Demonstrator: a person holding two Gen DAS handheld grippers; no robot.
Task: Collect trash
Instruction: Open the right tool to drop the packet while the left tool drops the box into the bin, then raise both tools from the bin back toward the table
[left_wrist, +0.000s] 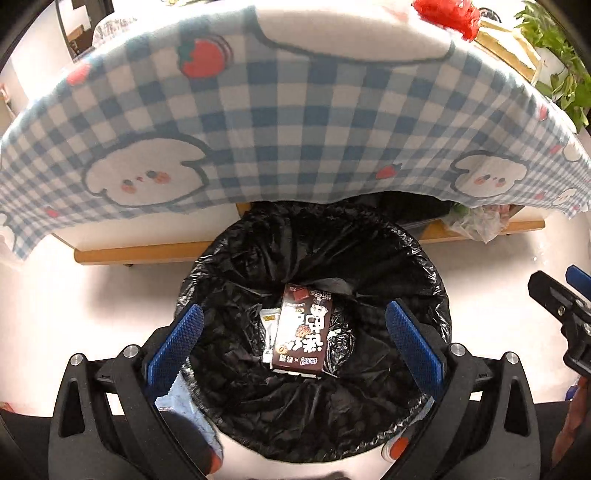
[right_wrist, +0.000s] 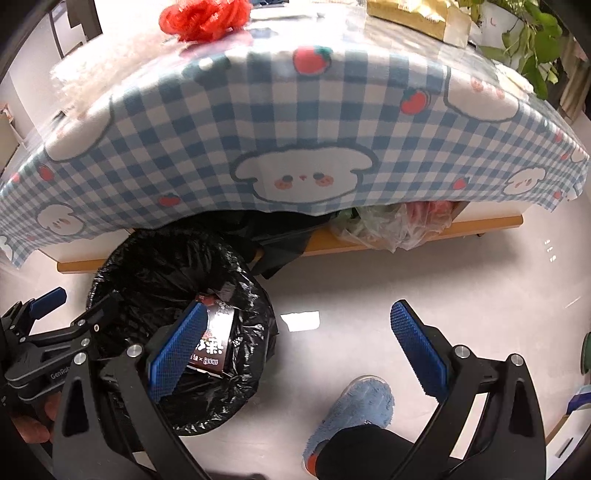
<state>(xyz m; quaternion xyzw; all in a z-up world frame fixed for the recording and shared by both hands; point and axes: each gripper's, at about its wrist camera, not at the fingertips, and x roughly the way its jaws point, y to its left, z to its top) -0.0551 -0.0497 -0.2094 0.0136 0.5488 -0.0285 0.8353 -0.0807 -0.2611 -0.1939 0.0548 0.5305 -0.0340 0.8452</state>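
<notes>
Nearest my lens: left hand-held gripper (left_wrist: 294, 334), blue pads spread wide, nothing between them, hanging over the bin.

Item: bin (left_wrist: 436, 295), round, lined with a black plastic bag, standing on the pale floor (right_wrist: 369, 280) just in front of the low surface.

Item: brown snack carton (left_wrist: 303, 328), lying flat at the bottom of the bin, a small white packet (left_wrist: 267, 323) tucked beside it.

Item: right hand-held gripper (right_wrist: 295, 350), jaws likewise spread and empty, held over the floor beside the bin.

Item: white scrap of paper (right_wrist: 301, 320), on the floor just beside the bin.

Item: blue-checked cloth (right_wrist: 295, 125) draped over the surface; red crumpled mesh (right_wrist: 203, 16) on top.

Item: blue fluffy slipper (right_wrist: 354, 406), my side of the floor.
</notes>
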